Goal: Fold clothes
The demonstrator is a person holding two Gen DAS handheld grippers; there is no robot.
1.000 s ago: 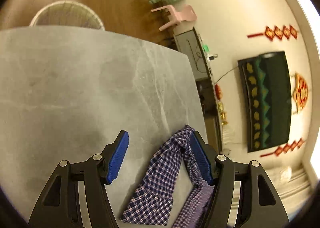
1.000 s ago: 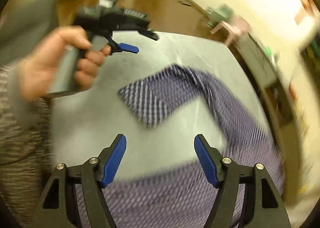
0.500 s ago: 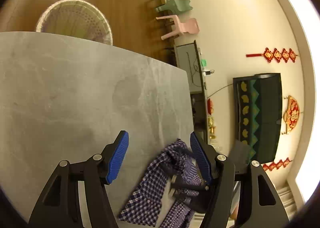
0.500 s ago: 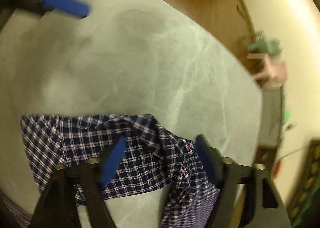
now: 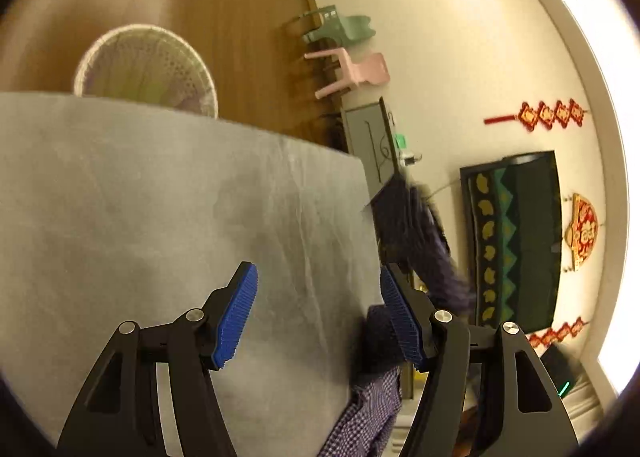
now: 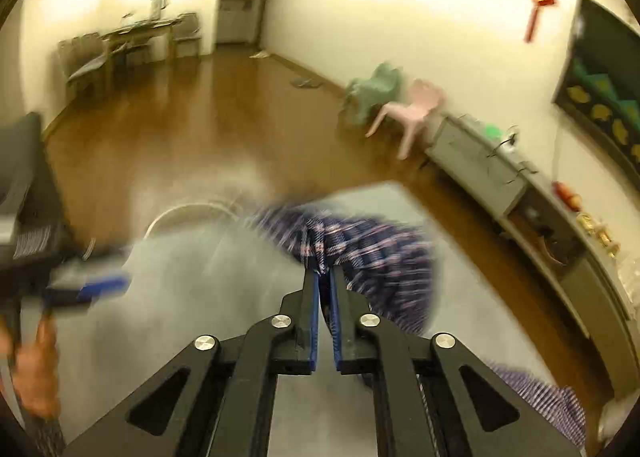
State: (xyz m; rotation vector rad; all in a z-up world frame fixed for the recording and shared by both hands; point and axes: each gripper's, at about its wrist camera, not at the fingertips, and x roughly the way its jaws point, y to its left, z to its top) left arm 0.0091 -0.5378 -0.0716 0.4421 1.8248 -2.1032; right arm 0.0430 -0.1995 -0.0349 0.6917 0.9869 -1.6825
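Observation:
A navy, white and red checked shirt [image 6: 372, 253] is blurred with motion. My right gripper [image 6: 325, 277] is shut on a fold of it and holds it lifted above the grey table [image 6: 192, 321]. In the left wrist view the shirt [image 5: 416, 249] hangs in the air off the table's right edge, with more of it [image 5: 368, 413] lying low by my right finger. My left gripper [image 5: 318, 291] is open and empty over the grey table [image 5: 152, 209]. It also shows in the right wrist view [image 6: 92, 285] at the left, held by a hand.
A white mesh basket [image 5: 146, 69] stands on the wooden floor beyond the table's far edge. A grey cabinet [image 6: 516, 193], a pink chair [image 6: 412, 109] and a green chair [image 6: 372, 93] line the wall on the right.
My right gripper has shut on the shirt and lifted it up off the table. The left gripper stays open and has moved little.

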